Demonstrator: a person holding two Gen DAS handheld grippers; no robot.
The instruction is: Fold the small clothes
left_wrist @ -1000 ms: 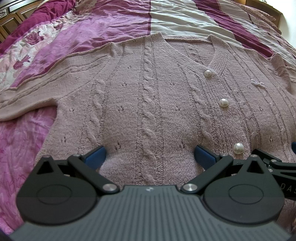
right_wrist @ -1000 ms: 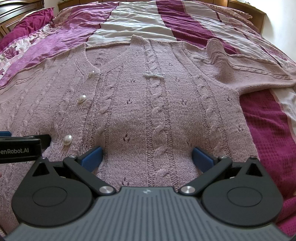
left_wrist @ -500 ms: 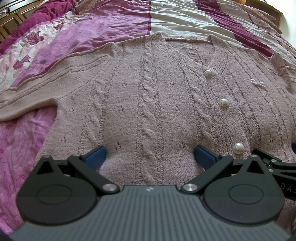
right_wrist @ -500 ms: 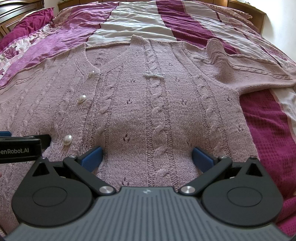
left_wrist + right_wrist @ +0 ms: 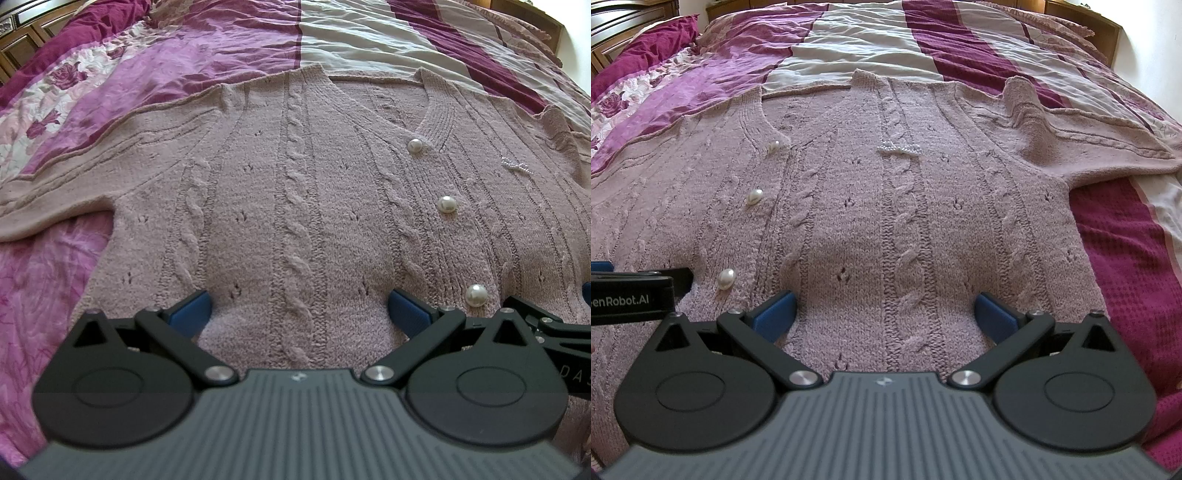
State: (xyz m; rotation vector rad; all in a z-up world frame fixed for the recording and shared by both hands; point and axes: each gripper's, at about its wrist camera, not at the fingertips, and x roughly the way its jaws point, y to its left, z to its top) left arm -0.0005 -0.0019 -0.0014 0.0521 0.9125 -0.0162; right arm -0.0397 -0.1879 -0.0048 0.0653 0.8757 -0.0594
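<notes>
Nothing is moved since before: both the left gripper (image 5: 299, 314) and the right gripper (image 5: 884, 312) are kept spread over one pink cable-knit cardigan (image 5: 295, 206) with three pearl buttons (image 5: 447, 204), laid on a striped magenta bedspread (image 5: 849, 40).

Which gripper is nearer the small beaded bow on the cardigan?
Right. The bow lies straight ahead of the right gripper; from the left gripper it sits far off to the right.

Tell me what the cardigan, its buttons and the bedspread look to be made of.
Cardigan: soft, fuzzy mauve knit, wool or acrylic; cable ribs and eyelet holes show.
Buttons: glossy round white domes with highlights, likely faux pearl.
Bedspread: woven fabric; waffle-textured magenta here, smoother wrinkled panels with a slight sheen elsewhere.
</notes>
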